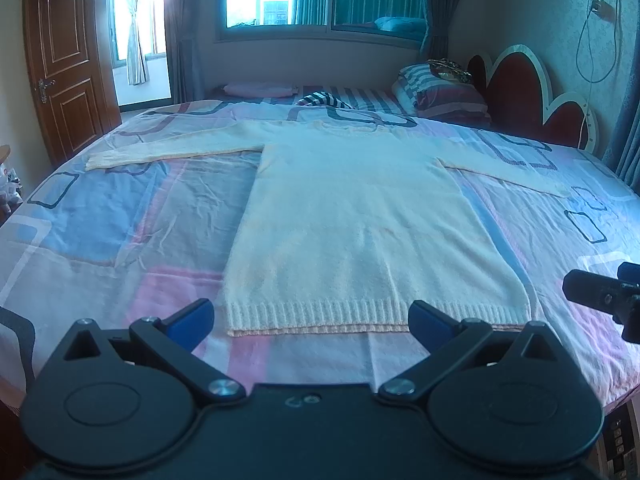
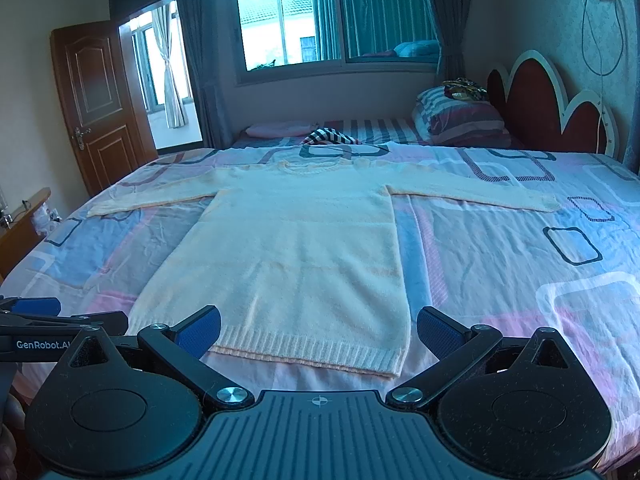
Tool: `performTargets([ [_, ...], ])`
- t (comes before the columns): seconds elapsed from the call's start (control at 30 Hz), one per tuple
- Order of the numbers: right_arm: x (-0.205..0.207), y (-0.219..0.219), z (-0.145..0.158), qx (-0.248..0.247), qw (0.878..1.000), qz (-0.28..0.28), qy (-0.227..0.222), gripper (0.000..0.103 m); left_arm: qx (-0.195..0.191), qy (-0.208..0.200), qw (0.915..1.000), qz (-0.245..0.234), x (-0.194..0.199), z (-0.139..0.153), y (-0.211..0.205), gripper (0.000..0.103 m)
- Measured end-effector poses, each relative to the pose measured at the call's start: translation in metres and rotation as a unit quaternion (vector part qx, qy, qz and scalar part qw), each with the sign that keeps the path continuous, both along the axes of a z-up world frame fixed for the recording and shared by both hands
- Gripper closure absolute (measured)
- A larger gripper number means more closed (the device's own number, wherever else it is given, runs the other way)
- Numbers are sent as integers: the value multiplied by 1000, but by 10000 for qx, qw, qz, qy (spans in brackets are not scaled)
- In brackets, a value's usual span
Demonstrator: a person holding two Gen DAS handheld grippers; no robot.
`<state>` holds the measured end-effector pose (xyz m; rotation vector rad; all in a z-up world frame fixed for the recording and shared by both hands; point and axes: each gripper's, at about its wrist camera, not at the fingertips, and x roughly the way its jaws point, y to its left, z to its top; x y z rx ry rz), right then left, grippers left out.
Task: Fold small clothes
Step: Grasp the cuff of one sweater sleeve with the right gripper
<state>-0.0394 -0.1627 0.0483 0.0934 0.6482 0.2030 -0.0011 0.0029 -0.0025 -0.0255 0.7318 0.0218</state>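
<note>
A cream knitted sweater [image 1: 352, 216] [image 2: 296, 248] lies flat on the bed, front up, both sleeves spread out sideways and its ribbed hem [image 1: 320, 314] nearest me. My left gripper [image 1: 312, 320] hovers open just short of the hem, nothing between its blue pads. My right gripper [image 2: 318, 332] is open too, above the hem's right part, holding nothing. The right gripper's black body shows at the right edge of the left wrist view. The left gripper's blue-tipped finger shows at the left edge of the right wrist view.
The sweater rests on a bedsheet [image 1: 120, 216] patterned in pink, blue and white. Striped pillows [image 1: 436, 88] and a red headboard [image 1: 532, 96] stand at the far right. A folded pink cloth [image 1: 260, 90] and a striped garment [image 1: 324, 100] lie at the back. A brown door [image 1: 64, 68] is left.
</note>
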Motion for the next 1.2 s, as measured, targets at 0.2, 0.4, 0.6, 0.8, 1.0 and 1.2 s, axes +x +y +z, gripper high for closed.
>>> performTargets([
  [0.2,0,1,0,2,10000,6,-6,0,11,11,10000,-6,1,-1,1,0],
  [0.4,2,0,1,-23,10000,-21,-11,0,29,39,10000,-20,7,-3,4,0],
  [0.6,23,-21,8,-198,9990,-384,-151,0,80,-84,9999,74,28,1,7,0],
  [0.8,61,-71,24,-46,9953,-873,-406,0,-340,-187,9992,-62,70,5,11,1],
  [1.0,116,-133,21,113,9893,-1378,-476,0,-502,-564,9971,-38,119,11,-1,1],
  [1.2,184,-198,4,271,9815,-1841,-444,1,-552,-386,9977,-65,183,5,-20,5],
])
